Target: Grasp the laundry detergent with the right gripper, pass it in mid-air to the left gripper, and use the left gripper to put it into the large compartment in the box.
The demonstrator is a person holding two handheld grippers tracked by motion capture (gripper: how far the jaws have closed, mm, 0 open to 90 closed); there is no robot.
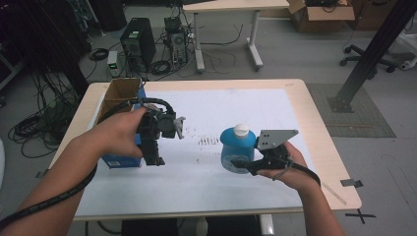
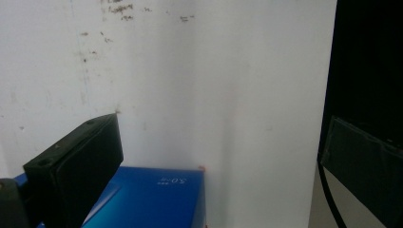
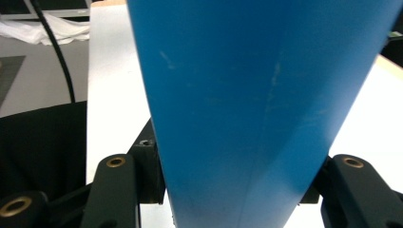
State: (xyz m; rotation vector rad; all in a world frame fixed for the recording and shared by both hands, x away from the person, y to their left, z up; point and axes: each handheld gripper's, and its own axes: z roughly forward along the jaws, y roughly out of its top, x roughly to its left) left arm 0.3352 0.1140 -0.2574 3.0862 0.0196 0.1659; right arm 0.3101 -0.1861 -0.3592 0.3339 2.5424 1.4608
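Right gripper point(image 1: 242, 163) fingers pinching blue bottle point(image 1: 237, 147) between them over white desk point(image 1: 206, 177), left gripper point(image 1: 156, 156) fingers spread, blue box point(image 2: 157, 202) just below them, cardboard box point(image 1: 120, 91) beyond.

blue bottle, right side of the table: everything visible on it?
The blue bottle looks like translucent plastic, squat and rounded, with a white screw cap on top. It stands upright over the white table sheet. The right gripper is shut on its lower body, one jaw on each side; faint scuffs mark its wall.
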